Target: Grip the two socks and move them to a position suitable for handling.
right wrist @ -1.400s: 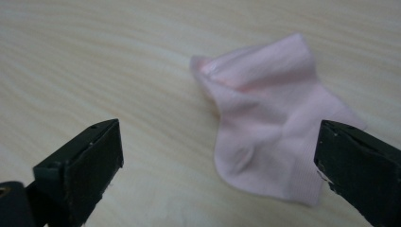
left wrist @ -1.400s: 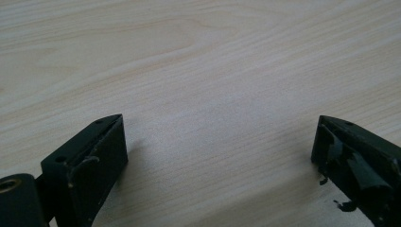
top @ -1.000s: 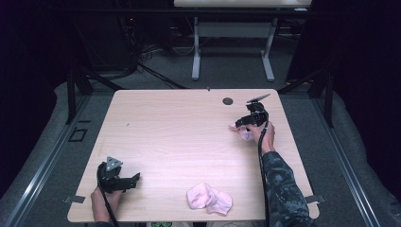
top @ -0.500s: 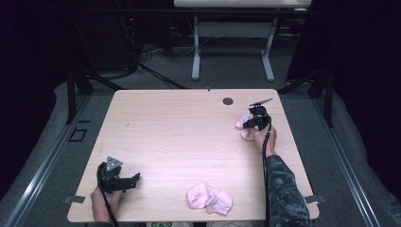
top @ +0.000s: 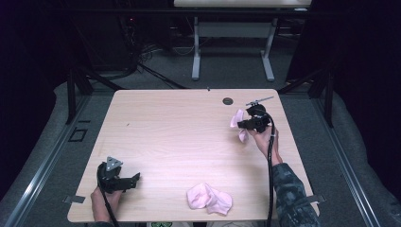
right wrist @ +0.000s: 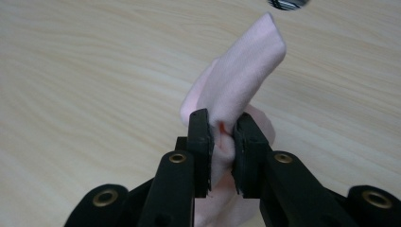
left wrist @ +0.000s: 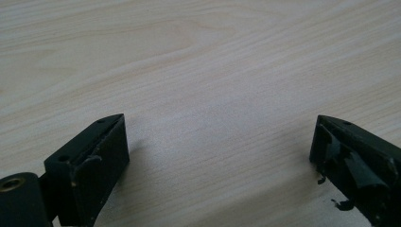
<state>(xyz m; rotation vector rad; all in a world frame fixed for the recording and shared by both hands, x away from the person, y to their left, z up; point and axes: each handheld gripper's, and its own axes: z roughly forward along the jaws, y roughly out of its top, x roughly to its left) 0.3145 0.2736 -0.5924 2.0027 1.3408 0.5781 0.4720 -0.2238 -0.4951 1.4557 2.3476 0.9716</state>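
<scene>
A small pink cloth (right wrist: 246, 71) hangs pinched between the jaws of my right gripper (right wrist: 222, 127). The jaws have just been closing on it and now press it from both sides. In the high view this pink cloth (top: 237, 118) is raised off the table at the far right, with my right gripper (top: 242, 124) pointing left. A second crumpled pink cloth (top: 209, 198) lies near the front edge. My left gripper (top: 135, 179) rests at the front left. Its jaws (left wrist: 220, 142) stand wide apart over bare wood.
The light wooden table (top: 179, 123) has a round cable hole (top: 228, 100) near its far edge, just beyond the right gripper. Another desk's legs (top: 195, 52) stand on the dark floor behind.
The right gripper's jaws have shut on the pink cloth at the far right and lifted it off the table. The left gripper has stayed where it was.
</scene>
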